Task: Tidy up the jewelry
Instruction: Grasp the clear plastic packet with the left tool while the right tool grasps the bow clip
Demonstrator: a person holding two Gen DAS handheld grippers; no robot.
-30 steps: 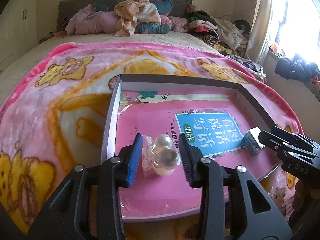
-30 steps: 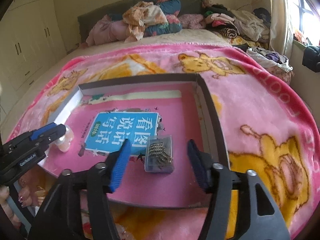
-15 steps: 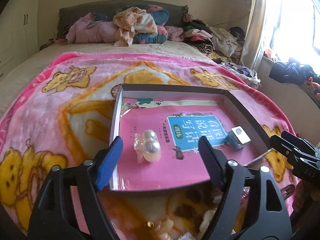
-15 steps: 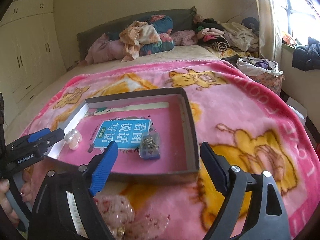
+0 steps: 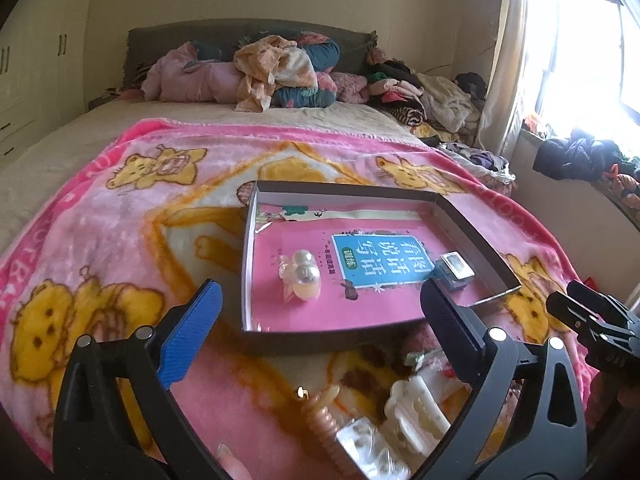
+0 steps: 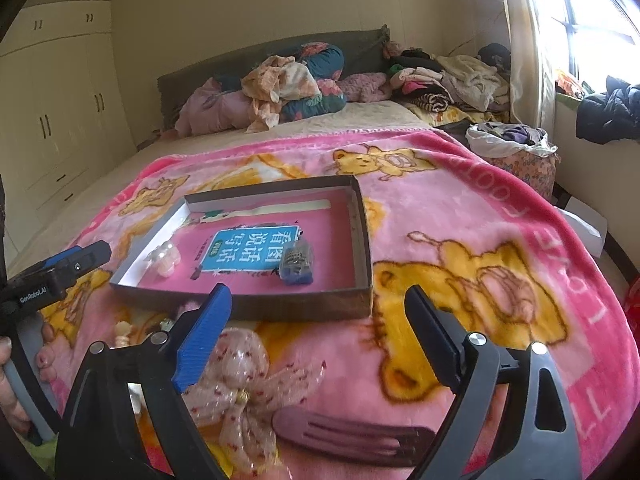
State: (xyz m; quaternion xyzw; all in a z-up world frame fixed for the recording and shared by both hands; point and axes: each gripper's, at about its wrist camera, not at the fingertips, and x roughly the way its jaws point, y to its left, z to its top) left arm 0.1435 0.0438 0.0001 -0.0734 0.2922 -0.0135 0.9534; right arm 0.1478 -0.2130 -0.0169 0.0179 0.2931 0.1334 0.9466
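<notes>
Jewelry lies partly sorted: from the left wrist, a bagged pearl pair [image 5: 302, 280] and a small clear case [image 5: 454, 270] sit well apart in the box [image 5: 320, 340] on the bed's pink blanket [image 5: 100, 240]. The left gripper [image 5: 320, 328] hangs just short of the box, fingers spread wide and holding nothing. Below it, blurred, lie a cream claw clip [image 5: 416, 412] and a peach comb-like piece [image 5: 324, 420]. The clip looks light, stiff and slick; I'd pinch it across its spine, not the brittle teeth.

From the right wrist, the right gripper [image 6: 316, 336] is likewise spread and empty, hovering over a sheer bow clip [image 6: 244, 384] and a mauve hair clip [image 6: 352, 436]. The bow is soft and would crush, so the knot at its centre seems the place to grip. The mauve clip is flat and hard; it may skid on the fleece unless taken across its width.
</notes>
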